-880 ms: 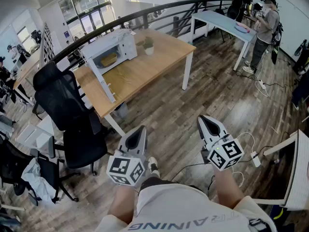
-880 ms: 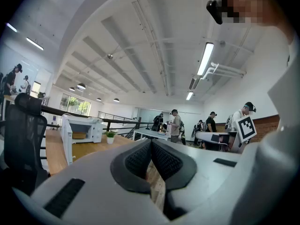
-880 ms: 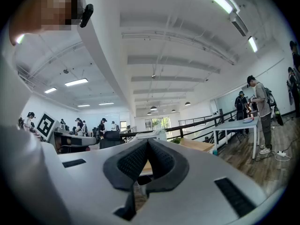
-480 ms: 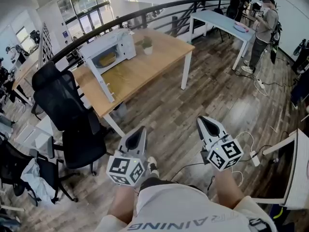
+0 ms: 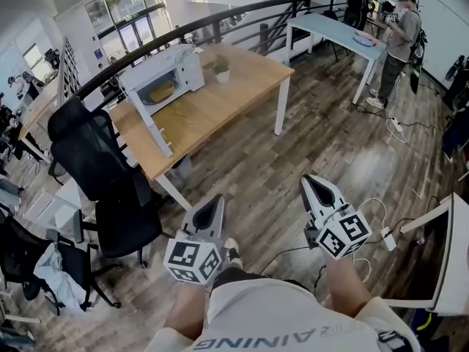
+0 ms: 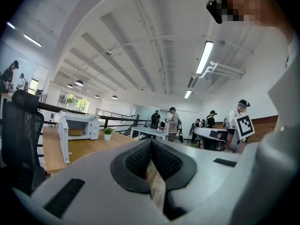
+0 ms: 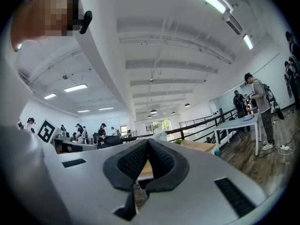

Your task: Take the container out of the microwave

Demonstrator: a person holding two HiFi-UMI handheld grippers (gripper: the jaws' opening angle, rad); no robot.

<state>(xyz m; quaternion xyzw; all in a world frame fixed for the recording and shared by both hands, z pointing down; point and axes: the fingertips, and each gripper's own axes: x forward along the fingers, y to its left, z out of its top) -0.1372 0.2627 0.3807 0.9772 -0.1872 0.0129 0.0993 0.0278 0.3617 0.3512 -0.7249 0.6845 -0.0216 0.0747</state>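
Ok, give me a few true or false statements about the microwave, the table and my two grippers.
1. The microwave has its door open. True.
2. The container sits out on the wooden table. False: it is inside the microwave.
3. The left gripper and the right gripper are both shut with nothing between the jaws. True.
4. A small potted plant stands on the table beside the microwave. True.
5. One gripper is reaching into the microwave. False: both are held over the floor, well short of the table.
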